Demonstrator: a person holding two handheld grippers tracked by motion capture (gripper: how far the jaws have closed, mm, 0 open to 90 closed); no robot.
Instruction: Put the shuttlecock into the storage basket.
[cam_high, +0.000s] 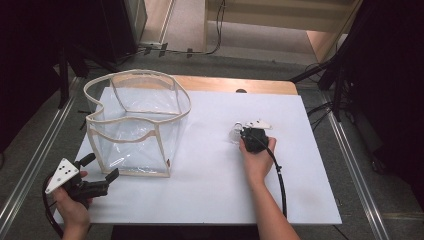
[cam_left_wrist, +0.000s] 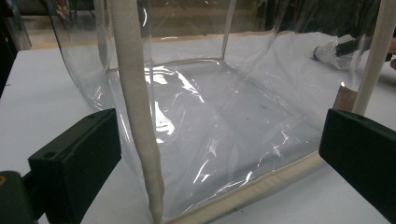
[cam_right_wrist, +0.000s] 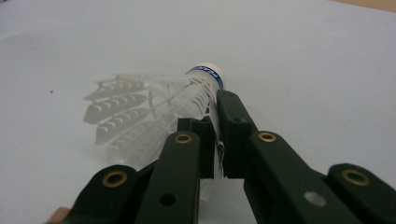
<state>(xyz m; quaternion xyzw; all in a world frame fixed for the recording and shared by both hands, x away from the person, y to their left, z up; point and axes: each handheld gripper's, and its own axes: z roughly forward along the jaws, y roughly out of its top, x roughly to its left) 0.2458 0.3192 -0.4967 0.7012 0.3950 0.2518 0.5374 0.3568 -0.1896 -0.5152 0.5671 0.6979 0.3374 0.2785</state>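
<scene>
The right tool (cam_right_wrist: 218, 128) has its jaws pinched together on the feather skirt of a white shuttlecock (cam_right_wrist: 154, 109), which lies on its side on the white table (cam_high: 210, 180), right of centre. In the right gripper view the shuttlecock's long axis runs across the jaws: the cork tip with its blue band points away and to the right, and the feathers fan out to the left. The grip sits on the skirt just behind the cork.

From the right tool (cam_high: 248, 132) the clear plastic bag (cam_high: 137, 122) with cream trim lies well apart to the left, standing open-mouthed on the table. Any carry, I judge, must go leftward and up over its rim.

The right hand (cam_high: 257, 157) lies low, forearm angled in from below. The left tool (cam_high: 102, 167) is nearer the bag, its jaws spread wide and holding nothing, flanking the bag's near corner seam (cam_left_wrist: 140, 130).
</scene>
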